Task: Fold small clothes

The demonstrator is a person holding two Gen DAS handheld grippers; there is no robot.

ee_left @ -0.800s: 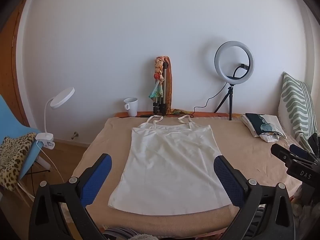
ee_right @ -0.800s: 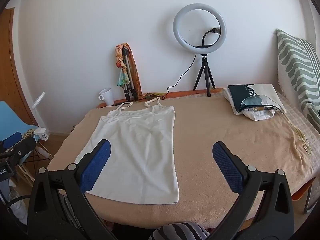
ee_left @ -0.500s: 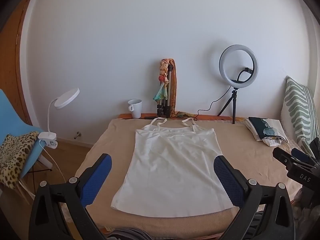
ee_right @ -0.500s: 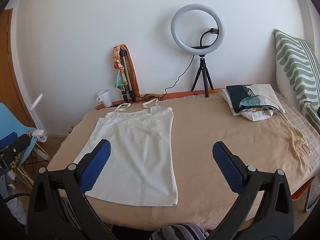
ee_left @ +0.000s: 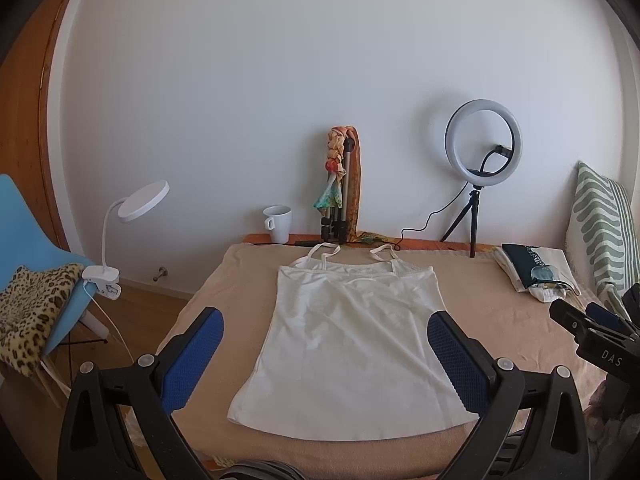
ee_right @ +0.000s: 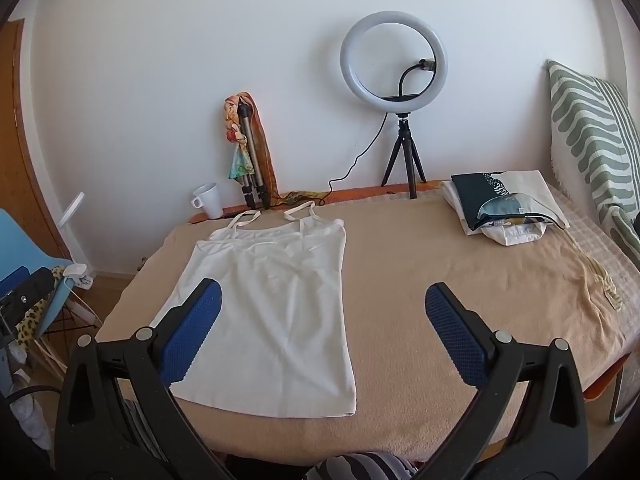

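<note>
A white strappy top (ee_left: 352, 340) lies flat on the beige blanket (ee_left: 500, 320), straps toward the wall and hem toward me. My left gripper (ee_left: 326, 320) hangs above the near part of the top, open wide, with nothing between its blue pads. In the right wrist view the same top (ee_right: 276, 300) lies left of centre. My right gripper (ee_right: 322, 298) is open too, hovering over the top's right edge and bare blanket (ee_right: 460, 272). The right gripper's black body (ee_left: 592, 340) shows at the right edge of the left wrist view.
A ring light on a tripod (ee_right: 394, 80), a folded tripod with scarves (ee_right: 246, 152) and a white mug (ee_right: 208, 199) stand along the wall. Folded clothes (ee_right: 504, 206) and a striped pillow (ee_right: 592, 136) lie on the right. A blue chair (ee_left: 36, 264) and a clip lamp (ee_left: 132, 216) stand left.
Both views have tilted up a little, so the top and the things by the wall sit lower in the frames. Both grippers stay open and the top has not moved.
</note>
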